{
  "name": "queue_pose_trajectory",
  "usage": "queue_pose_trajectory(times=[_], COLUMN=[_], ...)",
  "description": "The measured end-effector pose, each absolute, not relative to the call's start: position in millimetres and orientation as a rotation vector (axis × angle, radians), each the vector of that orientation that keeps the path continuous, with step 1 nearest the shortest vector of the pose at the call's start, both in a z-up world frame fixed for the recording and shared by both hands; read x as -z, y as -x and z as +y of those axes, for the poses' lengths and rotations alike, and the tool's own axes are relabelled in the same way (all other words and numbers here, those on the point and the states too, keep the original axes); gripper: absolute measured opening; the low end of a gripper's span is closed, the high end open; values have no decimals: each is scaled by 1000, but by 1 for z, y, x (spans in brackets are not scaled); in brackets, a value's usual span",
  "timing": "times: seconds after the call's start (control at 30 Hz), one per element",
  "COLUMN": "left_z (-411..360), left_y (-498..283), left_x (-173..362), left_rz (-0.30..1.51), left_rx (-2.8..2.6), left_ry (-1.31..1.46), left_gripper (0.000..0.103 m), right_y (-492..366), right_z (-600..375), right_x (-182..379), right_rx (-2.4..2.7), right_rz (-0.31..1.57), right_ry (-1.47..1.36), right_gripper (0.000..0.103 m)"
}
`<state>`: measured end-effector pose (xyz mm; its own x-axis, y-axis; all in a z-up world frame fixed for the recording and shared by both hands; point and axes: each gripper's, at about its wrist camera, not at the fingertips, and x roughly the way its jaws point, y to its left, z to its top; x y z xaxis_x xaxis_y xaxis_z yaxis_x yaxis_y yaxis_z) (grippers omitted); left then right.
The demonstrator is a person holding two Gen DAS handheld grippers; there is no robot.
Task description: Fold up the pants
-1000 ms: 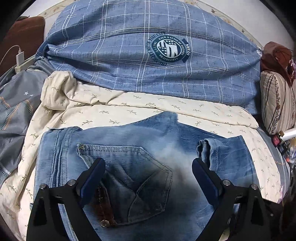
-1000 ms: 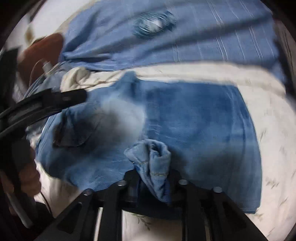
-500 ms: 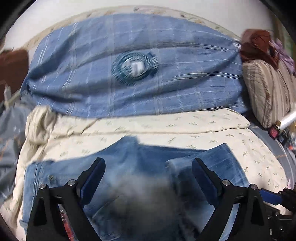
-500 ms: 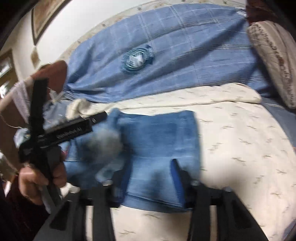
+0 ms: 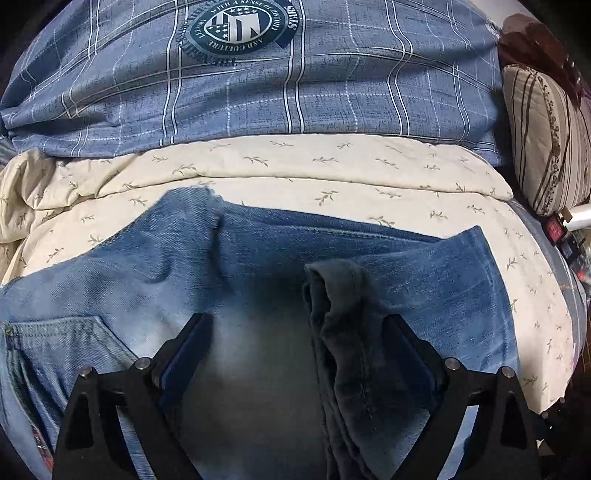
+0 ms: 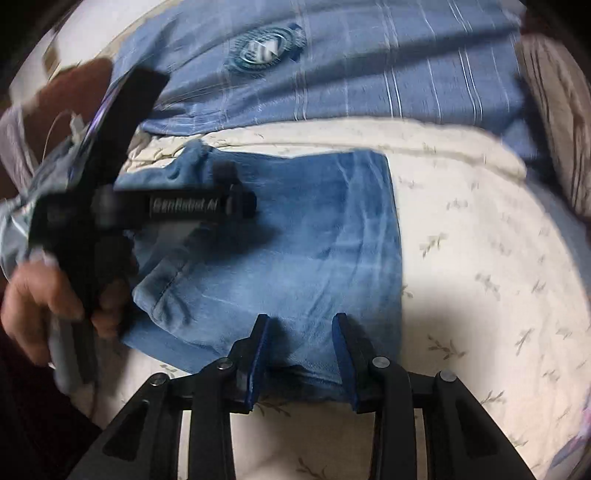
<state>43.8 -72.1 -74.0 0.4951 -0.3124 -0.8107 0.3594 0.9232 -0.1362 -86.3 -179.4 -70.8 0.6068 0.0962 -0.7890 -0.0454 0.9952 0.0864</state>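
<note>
Blue jeans (image 5: pixel 424 280) lie folded on a cream leaf-print blanket (image 5: pixel 332 173); they also show in the right wrist view (image 6: pixel 314 251). A bunched leg cuff (image 5: pixel 340 295) lies on top of them. My left gripper (image 5: pixel 295 332) is open just above the jeans, its jaws to either side of the cuff's lower part; a back pocket (image 5: pixel 62 339) is at its left. My right gripper (image 6: pixel 300 332) is open and empty over the jeans' near edge. The left gripper (image 6: pixel 236 203) shows there, held by a hand over the jeans' left part.
A blue plaid duvet with a round emblem (image 5: pixel 236 29) lies behind the blanket. A striped pillow (image 5: pixel 546 140) stands at the right. Small items (image 5: pixel 565 236) sit at the bed's right edge.
My right gripper let go of the leg cuff, opened and pulled back to the jeans' near edge. My left gripper moved down and closer over the jeans, still open.
</note>
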Motion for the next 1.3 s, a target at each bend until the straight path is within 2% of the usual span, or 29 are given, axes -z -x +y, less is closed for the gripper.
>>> queue_pose_trajectory(times=[0.07,0.27,0.6,0.77,0.83,1.03,1.13,1.3], left_z=[-66,-32,-42,-38,-36,-27,-21,-19], left_y=[-43,-19,17,15,15,17,22,33], left_x=[70,49,60,61,60,50,41,47], left_rz=[976,969,941,948,945,946,936,929], left_rx=[414,495,502,503,509,528,535,499], left_ry=[-19,133,-188,-227,-230,-189,-157,-212], left_gripper=[95,95,95,96,96,95,95,95], right_y=[86,80,-6,-48,-52,-44,-33,-42], right_z=[-184,-208,-200,-174,-167,-180,-163,-139], right_x=[67,28,43,72,72,59,50,74], right_rx=[-85,-50,-85,-94,-83,-105,-151,-124], right_rz=[903,709,829,935,916,864,826,882], right_ry=[-100,-200,-224,-128,-72,-200,-149,-57], right_gripper=[39,39,39,40,40,39,39,39])
